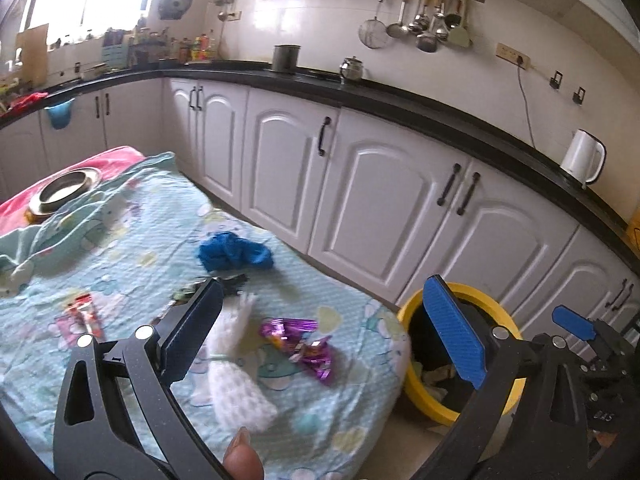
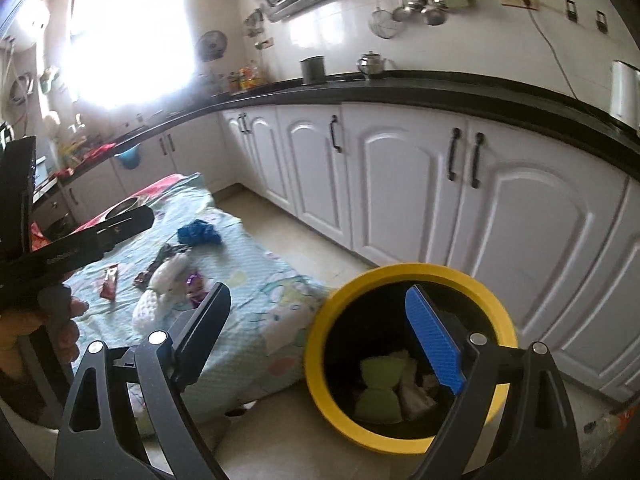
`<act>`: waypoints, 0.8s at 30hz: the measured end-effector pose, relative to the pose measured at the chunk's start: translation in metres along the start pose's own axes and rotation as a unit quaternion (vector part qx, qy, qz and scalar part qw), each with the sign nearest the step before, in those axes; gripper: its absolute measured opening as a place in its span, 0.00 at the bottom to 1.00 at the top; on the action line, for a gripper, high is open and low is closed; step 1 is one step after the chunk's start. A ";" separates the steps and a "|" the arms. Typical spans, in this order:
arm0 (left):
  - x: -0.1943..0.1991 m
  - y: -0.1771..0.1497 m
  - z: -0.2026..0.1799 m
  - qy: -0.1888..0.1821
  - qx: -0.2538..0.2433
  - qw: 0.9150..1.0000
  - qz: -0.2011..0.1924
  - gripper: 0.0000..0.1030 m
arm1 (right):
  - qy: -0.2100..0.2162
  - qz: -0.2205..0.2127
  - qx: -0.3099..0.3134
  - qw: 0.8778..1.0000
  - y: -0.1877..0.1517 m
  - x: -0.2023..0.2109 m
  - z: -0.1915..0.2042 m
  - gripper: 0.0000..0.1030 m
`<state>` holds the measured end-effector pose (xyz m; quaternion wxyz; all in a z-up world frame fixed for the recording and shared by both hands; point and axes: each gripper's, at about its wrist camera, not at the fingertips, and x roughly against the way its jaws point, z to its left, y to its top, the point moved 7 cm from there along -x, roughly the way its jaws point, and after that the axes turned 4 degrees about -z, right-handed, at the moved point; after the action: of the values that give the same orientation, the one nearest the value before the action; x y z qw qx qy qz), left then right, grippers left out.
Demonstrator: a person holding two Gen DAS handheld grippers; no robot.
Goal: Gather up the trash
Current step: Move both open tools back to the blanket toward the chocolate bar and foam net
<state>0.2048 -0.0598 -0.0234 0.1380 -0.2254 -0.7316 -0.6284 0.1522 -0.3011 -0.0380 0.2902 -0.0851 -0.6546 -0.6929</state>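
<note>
My right gripper (image 2: pixel 320 344) hung over the yellow-rimmed bin (image 2: pixel 408 446), fingers spread wide and holding nothing. Inside the bin, below that gripper, lay a green piece (image 2: pixel 378 388) and some pale crumpled scraps (image 2: pixel 416 394). My left gripper (image 1: pixel 324 344) was likewise spread and empty above the patterned cloth (image 1: pixel 132 224), the bin to its right. Between its fingers lay a purple foil wrapper (image 1: pixel 300 340) and a white knitted thing (image 1: pixel 236 376); a blue crumpled wad (image 1: pixel 234 250) lay ahead, a red wrapper (image 1: pixel 86 312) to its left
</note>
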 end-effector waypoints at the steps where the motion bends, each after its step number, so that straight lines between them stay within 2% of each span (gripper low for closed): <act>1: 0.001 0.000 0.005 0.005 0.003 1.000 -0.001 0.89 | 0.005 0.001 0.002 1.000 0.001 -0.003 0.006 0.84; 12: 0.005 0.001 0.077 0.051 0.046 0.998 0.000 0.89 | 0.050 0.012 0.024 0.998 0.010 -0.031 0.056 0.84; 18: 0.006 0.003 0.112 0.075 0.058 0.995 0.002 0.89 | 0.074 0.022 0.034 0.996 0.010 -0.045 0.084 0.84; 24: 0.005 0.002 0.142 0.085 0.059 0.995 0.014 0.89 | 0.105 0.043 0.045 0.992 0.000 -0.061 0.115 0.84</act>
<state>0.2130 0.0807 -0.0436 0.2210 -0.1728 -0.7501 -0.5989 0.1722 -0.1735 -0.0535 0.3907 -0.0267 -0.6463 -0.6549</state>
